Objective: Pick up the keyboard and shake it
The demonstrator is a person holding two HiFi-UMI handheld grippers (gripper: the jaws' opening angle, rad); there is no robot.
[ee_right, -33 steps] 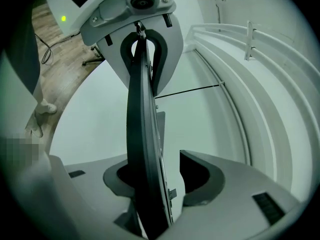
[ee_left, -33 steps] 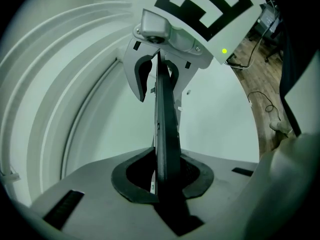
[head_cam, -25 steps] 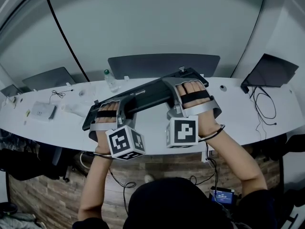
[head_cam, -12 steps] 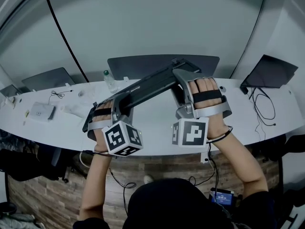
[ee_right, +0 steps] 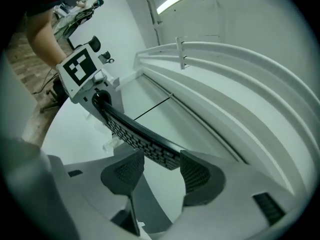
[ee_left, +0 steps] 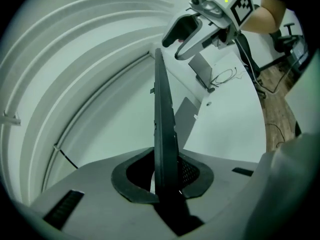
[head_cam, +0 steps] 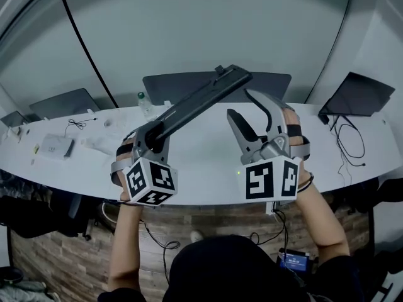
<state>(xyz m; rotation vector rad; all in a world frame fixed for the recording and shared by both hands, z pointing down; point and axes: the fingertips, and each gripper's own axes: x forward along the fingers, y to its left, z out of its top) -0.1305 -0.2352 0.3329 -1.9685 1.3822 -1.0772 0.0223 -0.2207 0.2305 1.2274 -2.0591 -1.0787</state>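
Above the white curved worktop (head_cam: 201, 162), at centre: black keyboard (head_cam: 195, 102), lifted clear of the surface and steeply tilted, low end at left, high end up at right, crossing in front of a dark screen (head_cam: 189, 85).

- Left tool (head_cam: 150, 138): clamped narrow on the keyboard's low end. Keyboard edge running straight out from between both pads in the left gripper view. Marker cube (head_cam: 150, 181) nearest the camera.
- Right tool (head_cam: 242, 104): spread wide, having just been opening, gripping nothing. Close beside and below the keyboard's high end, apart from it in the head view. In the right gripper view, key side of that end seen across the gap beyond the pads, pressed by neither. Second marker cube (head_cam: 271, 180) below it.
- Behind the keyboard's low half, on the worktop: clear bottle (head_cam: 146, 106) with green cap, upright, just left of the dark screen.
- Far left: dark panel (head_cam: 68, 102), white box (head_cam: 56, 146), thin looped wire (head_cam: 77, 124).
- Far right: dark laptop (head_cam: 356, 93), black cables (head_cam: 346, 137) trailing toward the edge, small round item (head_cam: 295, 115) near the screen's right corner.
- On the wall: black cable (head_cam: 85, 49) running diagonally down to the worktop.
- Below the worktop edge: wood floor (head_cam: 208, 222), small blue-lit display (head_cam: 293, 258).
- Bottom of the head view: person's head (head_cam: 233, 266), both forearms reaching up to the tools.
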